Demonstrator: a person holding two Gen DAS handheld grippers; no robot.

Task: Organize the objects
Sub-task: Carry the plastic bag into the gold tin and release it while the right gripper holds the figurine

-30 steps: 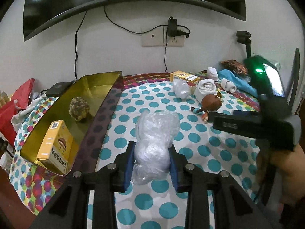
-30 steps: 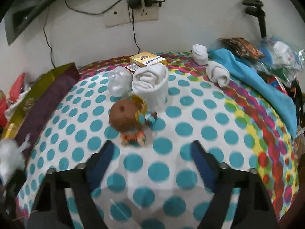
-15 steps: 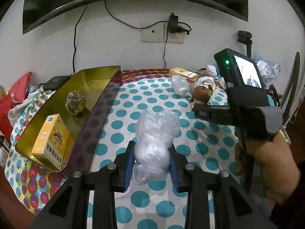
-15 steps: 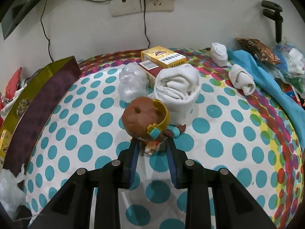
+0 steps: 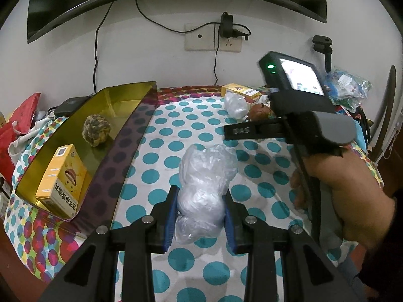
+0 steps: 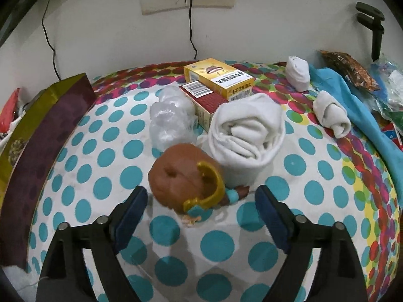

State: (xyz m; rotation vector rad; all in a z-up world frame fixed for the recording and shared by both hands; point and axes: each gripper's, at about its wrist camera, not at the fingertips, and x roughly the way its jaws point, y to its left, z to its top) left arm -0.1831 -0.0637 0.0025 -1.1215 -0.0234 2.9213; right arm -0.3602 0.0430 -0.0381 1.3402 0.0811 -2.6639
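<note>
Left wrist view: the left tongs (image 5: 200,216) are clamped on a crinkly clear plastic bag wad (image 5: 205,188), low over the polka-dot counter (image 5: 156,156), probably headed for the gold tray (image 5: 118,100) on the left.

Right wrist view: the right tongs (image 6: 201,210) are opening wide around the toy figure (image 6: 187,178), pads not touching it. It's brown-headed with a gold band, near the rolled white towel (image 6: 248,136).

A table under a dotted cloth (image 6: 312,191) carries a gold tray (image 5: 121,98) along its left side. On the cloth lie a brown-haired figurine (image 6: 186,178), a rolled white towel (image 6: 246,136) touching it, a crumpled clear bag (image 6: 168,118), a red box (image 6: 204,98) with a yellow box (image 6: 219,78) on it, two rolled socks (image 6: 297,73) (image 6: 330,113) and a blue cloth (image 6: 352,100).
</note>
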